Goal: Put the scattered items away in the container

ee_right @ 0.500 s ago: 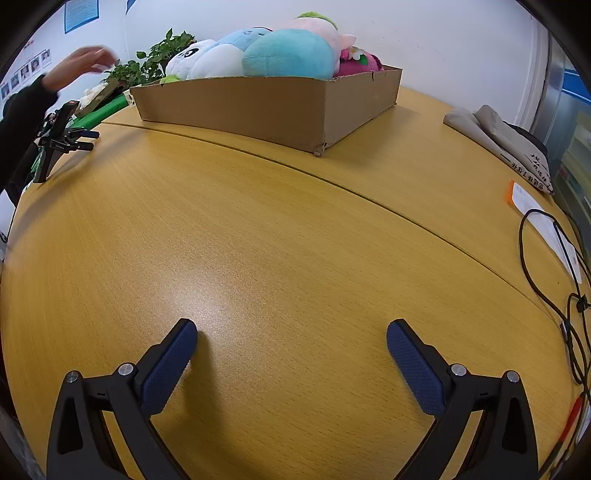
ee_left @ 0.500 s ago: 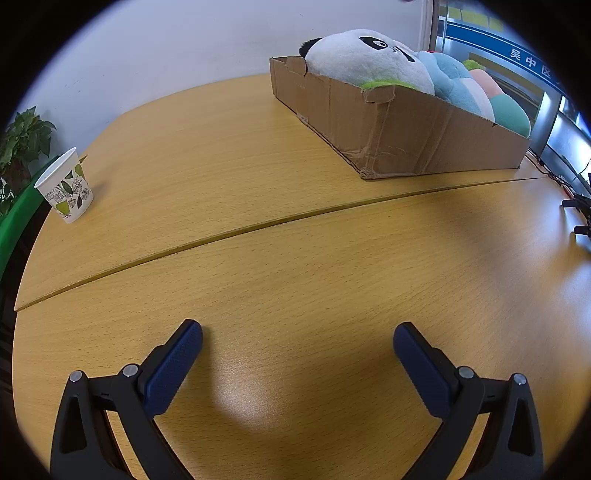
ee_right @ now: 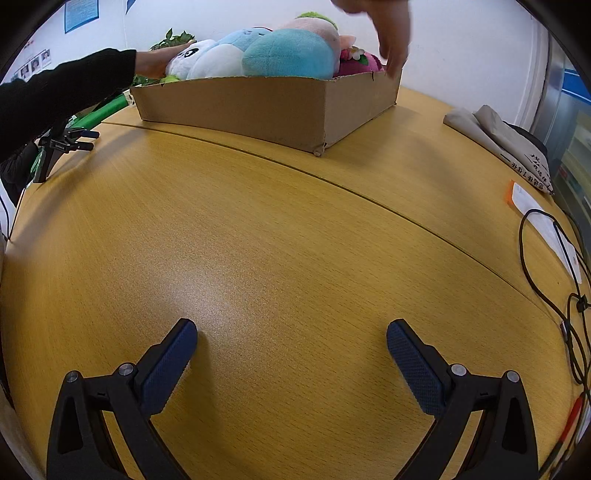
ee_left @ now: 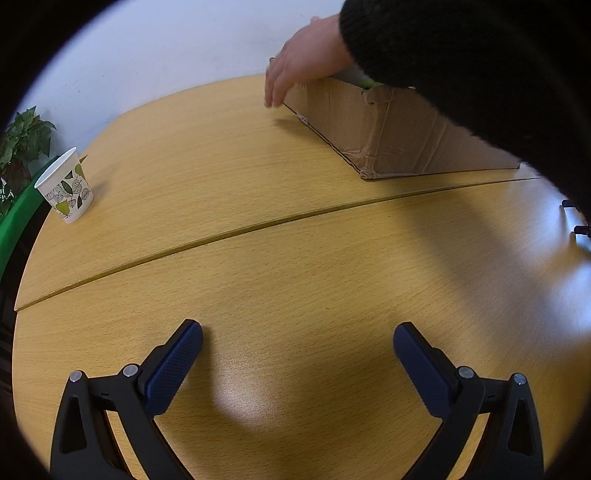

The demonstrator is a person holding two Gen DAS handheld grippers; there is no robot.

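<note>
left gripper (ee_left: 297, 341): jaws spread wide with nothing between the blue pads, tilted down over bare wood; it also shows far off at the left edge of the right wrist view
right gripper (ee_right: 291, 338): jaws just as wide, empty, tilted down over bare wood
table (ee_right: 280, 229): round wooden top with a curved seam running across it
cardboard box (ee_right: 258, 107): the container, on the far part of the table beyond the seam, open-topped with creased walls
plush toys (ee_right: 273, 55): heaped in the box and rising above its rim; a white panda at the left end, light blue and teal ones in the middle, pink at the right end
sleeve (ee_left: 480, 62): black, reaching across above the box
hand at the left end (ee_left: 306, 62): bare, fingers curled over the box corner; in the right wrist view it touches the panda
hand at the right end (ee_right: 391, 33): fingers pointing down at the box's far right rim
folded cloth (ee_right: 498, 136): grey, near the table's right edge
cable (ee_right: 546, 266): black, looped near the right edge
paper cup (ee_left: 64, 190): leaf print, upright near the left edge, well apart from the box
</note>
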